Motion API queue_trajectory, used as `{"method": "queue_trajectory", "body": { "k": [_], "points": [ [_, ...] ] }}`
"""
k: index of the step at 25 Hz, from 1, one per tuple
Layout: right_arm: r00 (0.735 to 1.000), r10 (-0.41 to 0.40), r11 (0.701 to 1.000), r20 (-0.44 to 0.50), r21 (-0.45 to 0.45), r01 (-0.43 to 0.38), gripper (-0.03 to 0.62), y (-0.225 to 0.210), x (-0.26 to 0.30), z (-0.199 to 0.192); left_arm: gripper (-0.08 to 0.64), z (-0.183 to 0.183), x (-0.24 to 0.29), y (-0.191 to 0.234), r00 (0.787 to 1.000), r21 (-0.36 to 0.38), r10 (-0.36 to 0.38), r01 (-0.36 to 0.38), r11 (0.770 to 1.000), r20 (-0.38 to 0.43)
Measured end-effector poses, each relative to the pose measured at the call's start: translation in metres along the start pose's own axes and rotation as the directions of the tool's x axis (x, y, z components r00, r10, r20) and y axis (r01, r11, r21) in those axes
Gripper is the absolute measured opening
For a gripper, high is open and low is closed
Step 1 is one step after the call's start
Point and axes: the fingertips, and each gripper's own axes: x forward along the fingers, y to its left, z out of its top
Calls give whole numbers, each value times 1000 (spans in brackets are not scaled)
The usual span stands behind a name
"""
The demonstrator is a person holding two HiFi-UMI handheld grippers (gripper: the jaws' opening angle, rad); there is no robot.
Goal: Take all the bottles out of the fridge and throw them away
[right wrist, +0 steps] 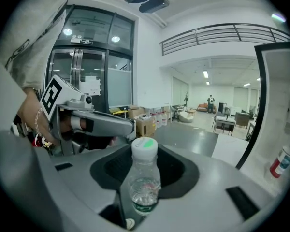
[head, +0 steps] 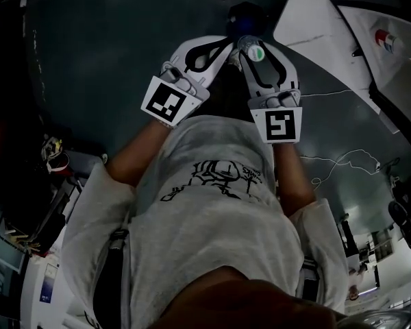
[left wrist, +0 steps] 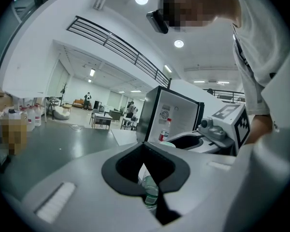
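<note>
A white-capped bottle (right wrist: 145,187) is clamped upright between the widely parted jaws of the right gripper (right wrist: 145,164). A second bottle (left wrist: 150,193) is pinched in the narrow gap of the left gripper (left wrist: 146,151). Both are held outside the open fridge (left wrist: 176,112).

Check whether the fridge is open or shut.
Open. In the left gripper view the fridge shows its white inside, with a red-capped bottle standing in it.

Boxes (right wrist: 145,124): just right of the glass door (right wrist: 118,88)
Railing (right wrist: 217,35): high, right of the door
Table (right wrist: 225,122): far right of it
</note>
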Motion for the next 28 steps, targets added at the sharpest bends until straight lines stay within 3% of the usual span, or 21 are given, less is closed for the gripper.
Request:
{"method": "queue_trajectory", "body": {
  "k": [11, 28],
  "points": [
    [999, -17, 1000, -26, -7, 17, 158, 5, 15, -49, 9, -38, 7, 10, 1000, -14, 24, -24, 1000, -6],
    [998, -25, 999, -60, -25, 24, 158, 1, 50, -120, 9, -103, 35, 26, 999, -18, -5, 4, 1000, -46]
  ]
}}
